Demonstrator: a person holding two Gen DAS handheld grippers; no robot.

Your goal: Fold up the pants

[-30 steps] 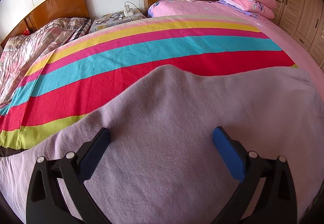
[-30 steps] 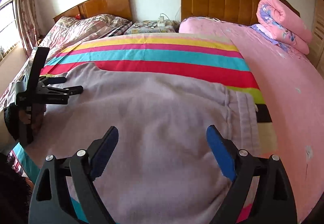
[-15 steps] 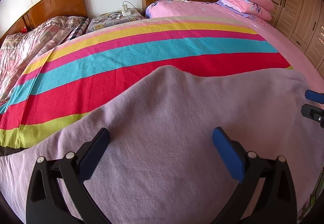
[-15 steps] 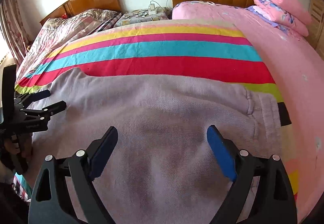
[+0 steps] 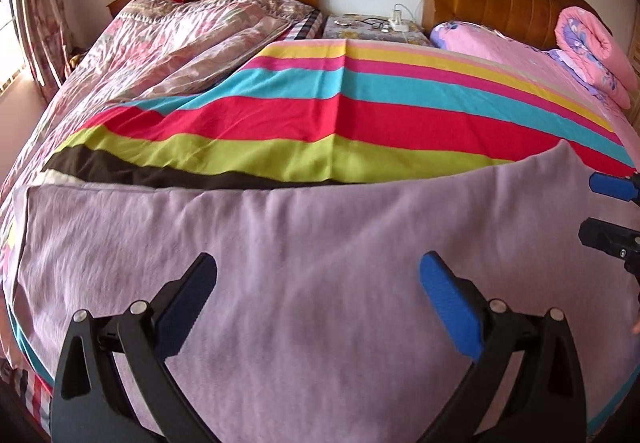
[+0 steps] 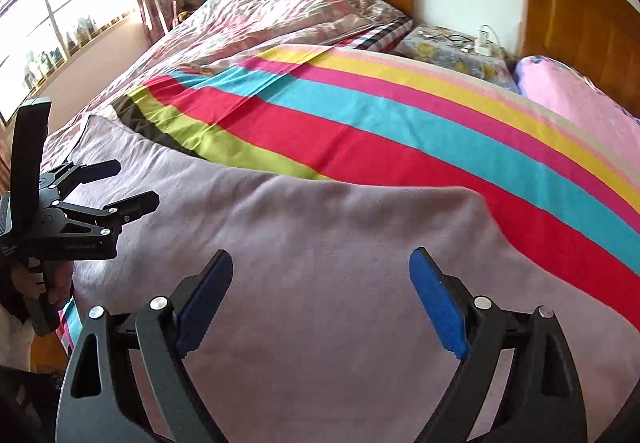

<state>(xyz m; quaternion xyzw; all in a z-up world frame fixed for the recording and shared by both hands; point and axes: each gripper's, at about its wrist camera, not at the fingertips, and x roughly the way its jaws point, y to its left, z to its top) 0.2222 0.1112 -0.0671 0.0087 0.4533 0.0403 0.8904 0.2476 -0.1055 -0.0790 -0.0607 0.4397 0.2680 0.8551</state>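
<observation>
Lilac pants (image 5: 320,243) lie spread flat across the near part of the bed, and their left end (image 5: 28,203) has a squared corner. My left gripper (image 5: 318,271) hovers above the fabric, open, with nothing between its blue pads (image 5: 448,303). In the right wrist view the same pants (image 6: 320,219) fill the foreground, and my right gripper (image 6: 320,259) is open over them and empty. The left gripper (image 6: 134,183) shows at that view's left edge, held by a hand. The right gripper (image 5: 600,209) pokes in at the right edge of the left wrist view.
A striped sheet (image 5: 340,115) lies under the pants. A floral quilt (image 5: 180,39) covers the left bed, and a rolled pink quilt (image 5: 592,47) sits at the far right. A nightstand with a power strip (image 5: 396,23) stands between two wooden headboards. A window (image 6: 60,15) is on the left.
Both grippers have swept left along the pants, still open and empty. The waistband and wardrobe have left view; the pants' left end, the floral quilt and the window now show.
</observation>
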